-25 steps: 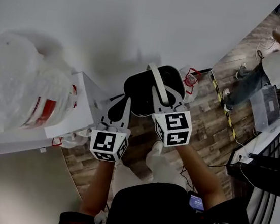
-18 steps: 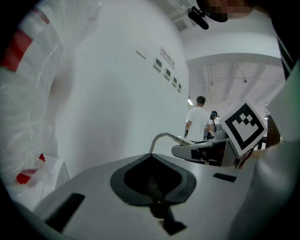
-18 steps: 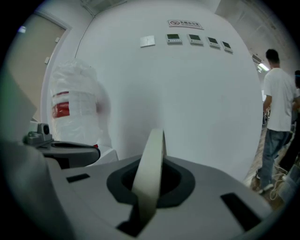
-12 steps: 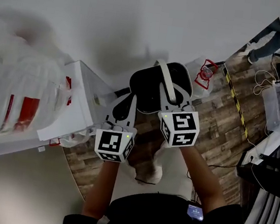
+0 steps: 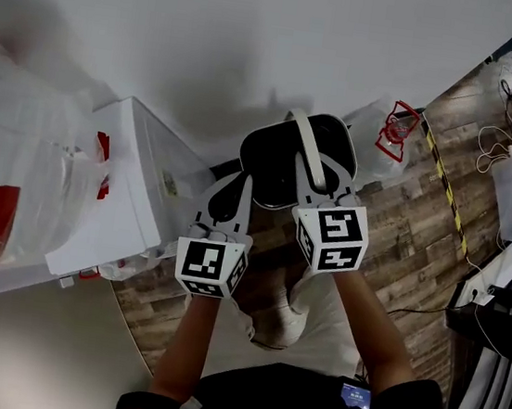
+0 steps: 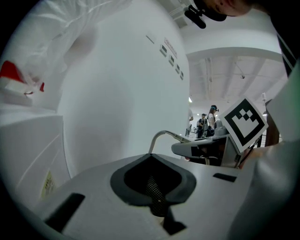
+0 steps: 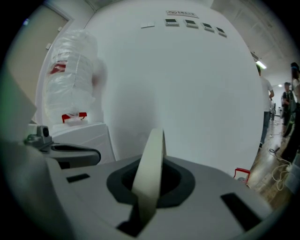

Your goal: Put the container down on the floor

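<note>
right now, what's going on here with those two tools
A person holds a tool in each hand beside a white wall, above a wood floor. The right tool is shut on the pale handle of a dark container. The left tool is shut next to it, with nothing clearly in it. The container does not look set down yet.

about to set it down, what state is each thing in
container: off the floor, hanging by its handle
handle: clamped in the right gripper
right gripper: shut on the handle
left gripper: jaws together, nothing between them
</note>
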`<state>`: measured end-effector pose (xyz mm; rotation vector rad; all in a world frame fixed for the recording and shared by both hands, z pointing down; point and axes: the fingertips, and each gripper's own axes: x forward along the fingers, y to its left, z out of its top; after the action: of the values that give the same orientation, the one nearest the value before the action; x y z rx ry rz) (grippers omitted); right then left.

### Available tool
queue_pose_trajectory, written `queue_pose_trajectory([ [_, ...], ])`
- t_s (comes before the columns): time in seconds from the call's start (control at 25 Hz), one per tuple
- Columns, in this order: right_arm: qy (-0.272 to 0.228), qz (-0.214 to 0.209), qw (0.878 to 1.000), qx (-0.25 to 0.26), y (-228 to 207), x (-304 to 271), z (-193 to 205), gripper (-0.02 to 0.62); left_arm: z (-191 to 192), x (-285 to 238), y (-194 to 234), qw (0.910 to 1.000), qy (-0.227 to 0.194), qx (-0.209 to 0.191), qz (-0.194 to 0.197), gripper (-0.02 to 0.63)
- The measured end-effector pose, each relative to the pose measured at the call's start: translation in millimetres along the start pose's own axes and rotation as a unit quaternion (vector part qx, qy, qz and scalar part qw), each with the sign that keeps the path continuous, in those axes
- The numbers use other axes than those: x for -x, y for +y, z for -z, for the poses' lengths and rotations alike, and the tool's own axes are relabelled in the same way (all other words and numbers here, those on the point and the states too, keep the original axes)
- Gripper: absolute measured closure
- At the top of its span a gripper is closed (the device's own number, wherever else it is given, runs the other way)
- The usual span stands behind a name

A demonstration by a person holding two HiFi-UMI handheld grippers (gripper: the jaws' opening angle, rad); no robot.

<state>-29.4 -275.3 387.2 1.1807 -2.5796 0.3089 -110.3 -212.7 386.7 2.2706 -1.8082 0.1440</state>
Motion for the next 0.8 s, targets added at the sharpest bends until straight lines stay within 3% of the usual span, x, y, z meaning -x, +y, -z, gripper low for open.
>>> queue_pose_trajectory([
  [0.32,-0.001,0.001,1.0,0.001,-1,-33,60,0.563,66,-16,11,0.9999,-0.003,-0.012,0.01,0.591],
  [0.52,0.001,-0.002,1.0,0.002,1,-51,97,0.563,105,-20,21,0.9999,-0.008,0.008,0.002,0.591],
  [0.8,0.003,-0.007,1.0,0.002,-2,-78,145,0.563,151,-37,39,0.9999,-0.011,-0.001,-0.009,0.591],
])
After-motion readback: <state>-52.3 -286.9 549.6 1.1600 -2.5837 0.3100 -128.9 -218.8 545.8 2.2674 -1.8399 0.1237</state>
